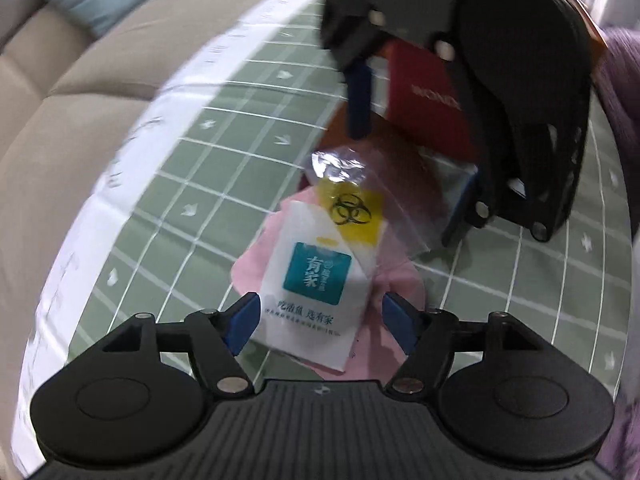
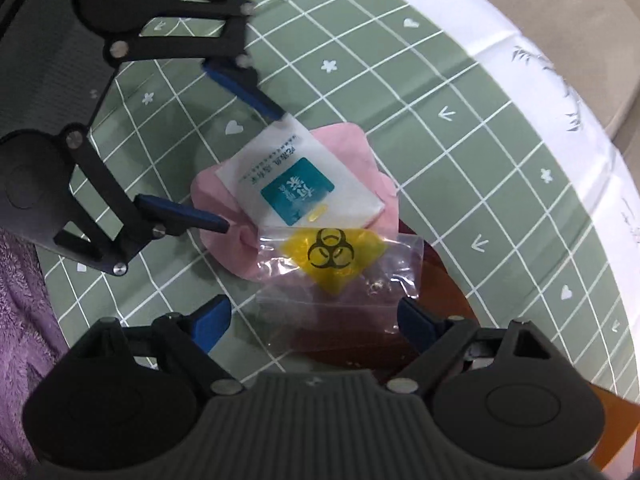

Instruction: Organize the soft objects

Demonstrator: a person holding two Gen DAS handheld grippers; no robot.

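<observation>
Both grippers spread, empty: left gripper (image 1: 318, 322) straddles white sachet (image 1: 310, 284), right gripper (image 2: 314, 322) over clear biohazard bag (image 2: 340, 268), frame centre. I judge both light, limp, slippery; pinch edges.

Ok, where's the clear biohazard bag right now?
The clear biohazard bag lies on the green grid mat, overlapping the pink cloth and white packet, just ahead of the right claw.

White packet (image 1: 310, 280) atop pink cloth (image 1: 394, 280)

Green grid-patterned cloth (image 2: 460, 92) with white border. At centre, pink cloth (image 2: 352, 140); at its five o'clock, dark red box (image 2: 444, 276), touching.
</observation>
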